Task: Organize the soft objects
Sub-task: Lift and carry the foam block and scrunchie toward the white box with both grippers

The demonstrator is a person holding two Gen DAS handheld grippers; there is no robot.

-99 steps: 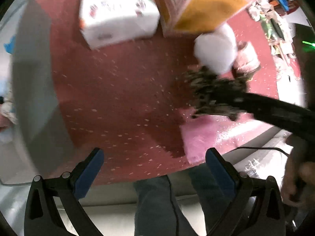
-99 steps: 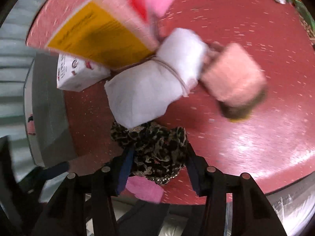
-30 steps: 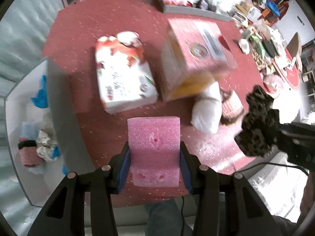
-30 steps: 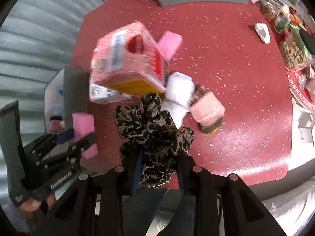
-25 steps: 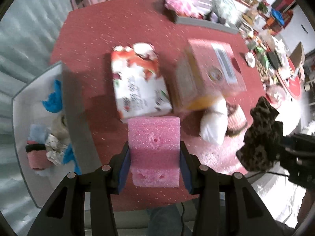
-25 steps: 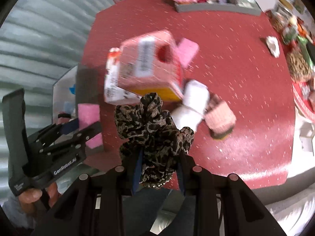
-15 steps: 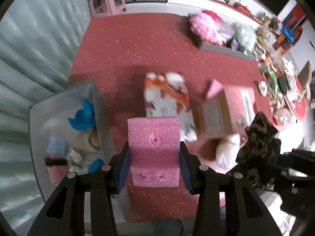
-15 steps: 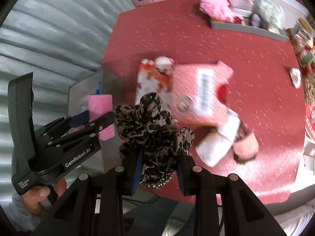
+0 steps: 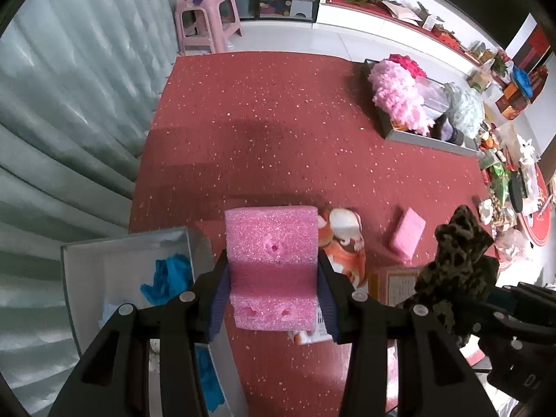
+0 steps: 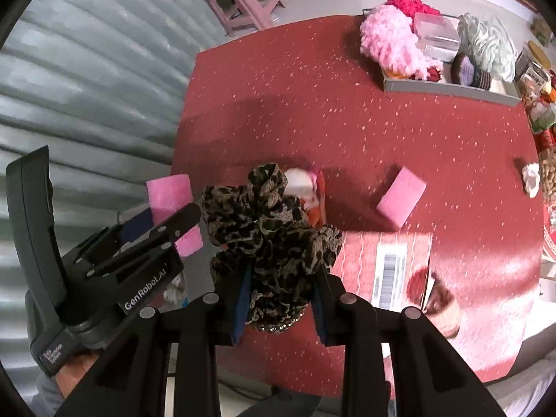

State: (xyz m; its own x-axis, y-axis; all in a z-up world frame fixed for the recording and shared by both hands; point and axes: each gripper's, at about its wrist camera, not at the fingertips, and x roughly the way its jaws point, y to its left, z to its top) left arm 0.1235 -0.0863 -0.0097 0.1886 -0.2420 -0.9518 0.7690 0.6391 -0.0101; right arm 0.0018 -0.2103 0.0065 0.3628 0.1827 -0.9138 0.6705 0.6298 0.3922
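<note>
grey bin (image 9: 87,253) holding blue cloth (image 9: 166,279), tray (image 10: 448,87) of pink fluff (image 10: 392,45)

- Both my feeds are bright and evenly lit; daylight seems to come from the white far end of the room.
- A broad soft shadow darkens the red table (image 9: 278,132) towards its left edge, in both views.
- Glare whitens the table's near right corner in my right feed, where a pink box (image 10: 399,271) is smeared by motion blur.
- Fisheye bending curves the curtain (image 9: 69,121) and table edges; black vignette fills every corner.
- The foam (image 9: 272,264) in my left feed is sharp, half shaded.
</note>
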